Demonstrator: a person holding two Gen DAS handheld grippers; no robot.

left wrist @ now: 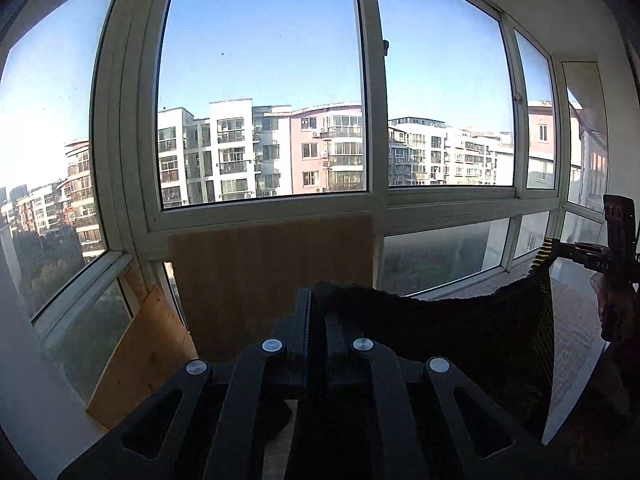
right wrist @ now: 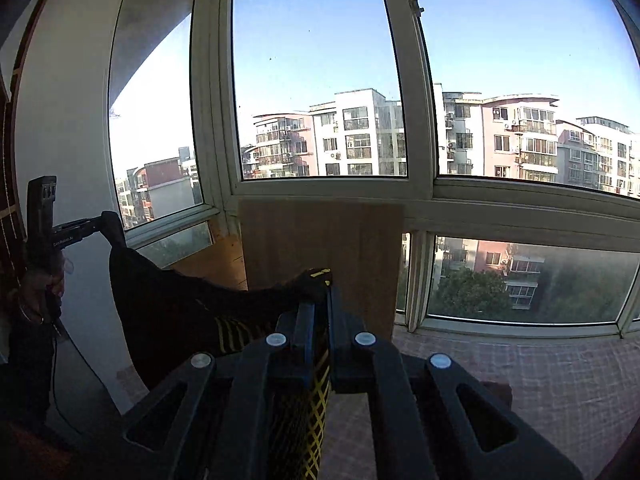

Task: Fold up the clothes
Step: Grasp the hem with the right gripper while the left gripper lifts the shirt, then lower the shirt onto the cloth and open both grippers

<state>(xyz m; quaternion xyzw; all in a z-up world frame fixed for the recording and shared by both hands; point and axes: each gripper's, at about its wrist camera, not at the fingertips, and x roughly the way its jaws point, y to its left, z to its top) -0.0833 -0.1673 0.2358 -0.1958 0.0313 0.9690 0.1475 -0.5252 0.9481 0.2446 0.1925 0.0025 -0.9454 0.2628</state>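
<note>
While claws (left wrist: 316,312) (right wrist: 318,300) pinch, garment (left wrist: 460,332) hangs

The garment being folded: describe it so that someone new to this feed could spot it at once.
Start at the big window and drop to the wooden board leaning under it. In front of the board, a black garment with yellow stripes hangs stretched between the left gripper and the right gripper. It is the only cloth held up in the air, pinched at both ends.

Wooden board (left wrist: 272,280) and window (left wrist: 260,80) ahead; seemingly open air between.
</note>
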